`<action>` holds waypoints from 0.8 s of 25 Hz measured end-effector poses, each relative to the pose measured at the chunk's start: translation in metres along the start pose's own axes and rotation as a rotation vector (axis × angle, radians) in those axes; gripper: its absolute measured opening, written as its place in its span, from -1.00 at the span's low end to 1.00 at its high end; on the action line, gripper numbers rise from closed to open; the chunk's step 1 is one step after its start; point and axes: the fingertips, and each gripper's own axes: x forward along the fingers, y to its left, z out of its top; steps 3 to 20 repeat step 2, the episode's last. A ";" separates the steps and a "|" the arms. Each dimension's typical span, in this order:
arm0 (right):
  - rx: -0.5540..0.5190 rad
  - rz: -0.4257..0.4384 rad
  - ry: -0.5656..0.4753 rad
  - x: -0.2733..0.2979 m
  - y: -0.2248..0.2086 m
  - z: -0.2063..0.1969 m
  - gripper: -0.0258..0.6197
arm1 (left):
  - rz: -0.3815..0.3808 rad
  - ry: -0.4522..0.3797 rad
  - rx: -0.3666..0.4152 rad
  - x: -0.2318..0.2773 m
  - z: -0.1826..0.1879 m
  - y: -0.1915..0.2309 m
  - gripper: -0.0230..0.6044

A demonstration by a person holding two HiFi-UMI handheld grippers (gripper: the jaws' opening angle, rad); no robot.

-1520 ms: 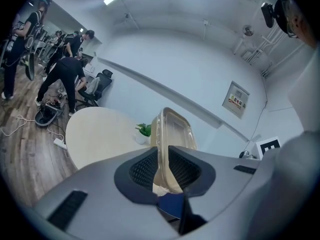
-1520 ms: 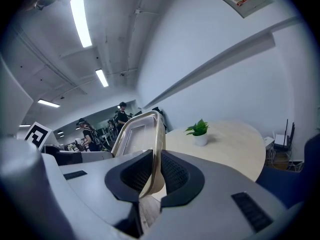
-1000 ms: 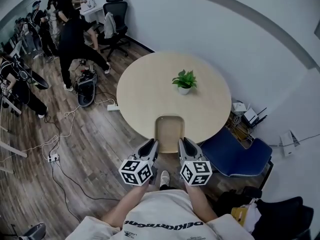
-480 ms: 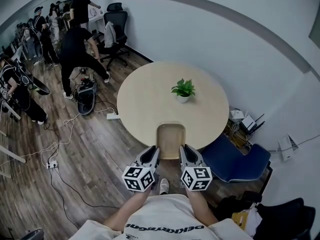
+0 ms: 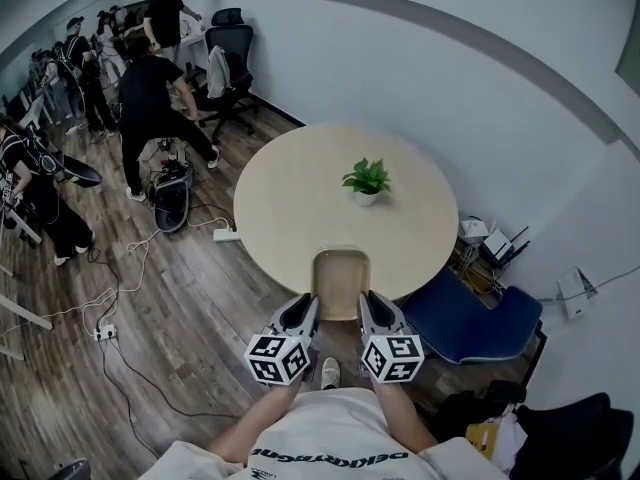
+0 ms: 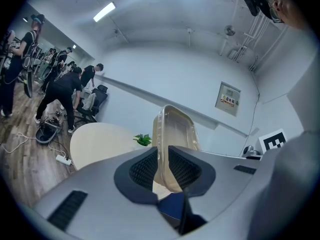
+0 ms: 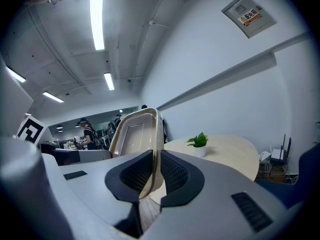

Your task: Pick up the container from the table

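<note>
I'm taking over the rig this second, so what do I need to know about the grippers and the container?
Left gripper: shut on the left rim of the container.
Right gripper: shut on its right rim.
Container: held between both at the near edge of the table, apparently lifted clear. A potted plant stands farther back.
Done: grasp, probably the lift.
Left: hold it level.
</note>
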 end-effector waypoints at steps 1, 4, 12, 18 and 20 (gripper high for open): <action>-0.002 -0.001 -0.004 0.002 -0.001 0.000 -0.69 | -0.002 -0.002 0.002 0.002 0.001 0.001 -0.68; -0.003 -0.002 -0.007 0.004 -0.001 0.000 -0.69 | -0.005 -0.004 0.005 0.003 0.001 0.002 -0.68; -0.003 -0.002 -0.007 0.004 -0.001 0.000 -0.69 | -0.005 -0.004 0.005 0.003 0.001 0.002 -0.68; -0.003 -0.002 -0.007 0.004 -0.001 0.000 -0.69 | -0.005 -0.004 0.005 0.003 0.001 0.002 -0.68; -0.003 -0.002 -0.007 0.004 -0.001 0.000 -0.69 | -0.005 -0.004 0.005 0.003 0.001 0.002 -0.68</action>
